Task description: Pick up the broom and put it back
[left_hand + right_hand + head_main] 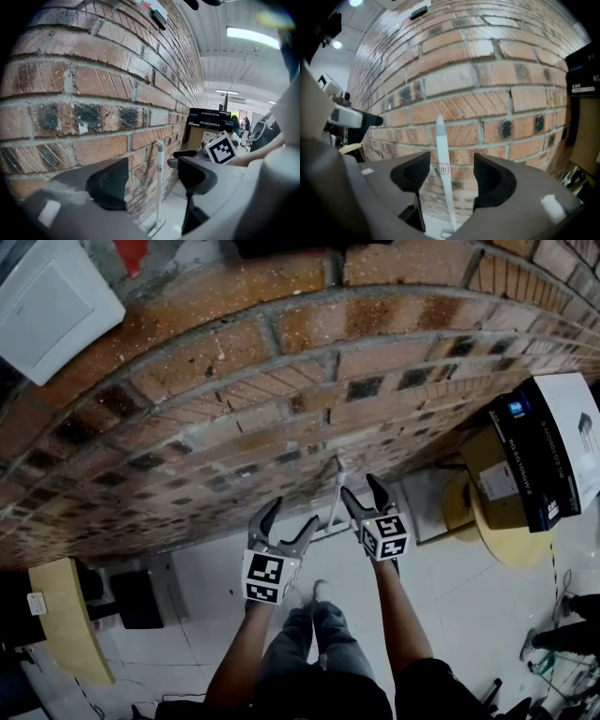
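Evidently the broom [442, 159] stands nearly upright against the brick wall [281, 381], its thin white handle leaning on the bricks and its small head on the floor [450, 596]; it looks put back already, though that is a judgement. By its slim tube and small head it should be light and stiff; the smooth handle is probably slippery, and so tall a thing, resting only by its lean, would likely tip sideways at a nudge. The best hold would be on the handle around the small label, squarely across the tube; a hold near the tip would let the head swing.

The right gripper [361, 491] has its jaws wide; the handle shows in the gap between them but lies beyond the pads, untouched. The left gripper [294, 514] is just beside it, lower and to the left, its jaws apart to a narrower gap with nothing in them; the broom stands past it as well.

The wall shuts off all room ahead, so any move has to go back or along the bricks. To the right, near the wall, a stack of cardboard boxes [539, 456] sits on a round counter [511, 540], well apart from the broom; to the left, a yellow counter [61, 615] stands further off. The floor between them looks open.
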Demonstrator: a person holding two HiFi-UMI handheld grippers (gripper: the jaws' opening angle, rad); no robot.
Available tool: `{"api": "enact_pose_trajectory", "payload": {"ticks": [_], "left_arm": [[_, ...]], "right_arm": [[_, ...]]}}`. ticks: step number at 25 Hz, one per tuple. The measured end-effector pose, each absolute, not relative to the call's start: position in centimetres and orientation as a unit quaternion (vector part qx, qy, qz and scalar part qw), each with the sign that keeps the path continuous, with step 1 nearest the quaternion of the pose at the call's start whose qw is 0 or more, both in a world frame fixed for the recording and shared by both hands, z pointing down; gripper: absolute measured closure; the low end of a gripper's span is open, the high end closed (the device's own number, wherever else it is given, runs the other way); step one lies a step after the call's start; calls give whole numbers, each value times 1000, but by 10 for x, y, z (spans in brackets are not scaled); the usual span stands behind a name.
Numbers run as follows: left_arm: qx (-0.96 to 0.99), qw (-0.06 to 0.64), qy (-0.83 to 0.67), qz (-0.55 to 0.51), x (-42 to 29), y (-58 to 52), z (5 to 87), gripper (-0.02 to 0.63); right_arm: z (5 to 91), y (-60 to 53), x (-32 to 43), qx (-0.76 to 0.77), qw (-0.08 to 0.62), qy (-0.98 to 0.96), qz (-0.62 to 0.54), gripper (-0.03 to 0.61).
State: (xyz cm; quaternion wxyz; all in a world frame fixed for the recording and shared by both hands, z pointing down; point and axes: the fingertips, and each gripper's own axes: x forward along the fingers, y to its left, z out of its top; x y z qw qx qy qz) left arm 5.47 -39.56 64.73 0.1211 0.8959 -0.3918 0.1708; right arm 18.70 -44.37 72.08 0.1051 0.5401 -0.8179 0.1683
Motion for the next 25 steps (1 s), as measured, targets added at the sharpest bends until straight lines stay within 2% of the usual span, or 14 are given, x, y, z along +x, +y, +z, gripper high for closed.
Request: {"api": "enact_pose_trajectory", "payload": {"ticks": [11, 16, 21, 25], "left_arm": [[888, 41, -447, 97, 7, -380, 530, 278], [854, 33, -516, 56, -52, -343, 478, 278], [831, -4, -554, 41, -97, -301, 444, 282], [827, -14, -561, 40, -115, -278, 440, 282]], "right_arm": [[503, -386, 157, 563, -59, -823, 45, 290], [456, -340, 135, 590, -47, -806, 23, 289], [444, -307, 105, 595, -37, -802, 34, 222], [436, -290, 77, 574, -35, -818, 30, 216]]}}
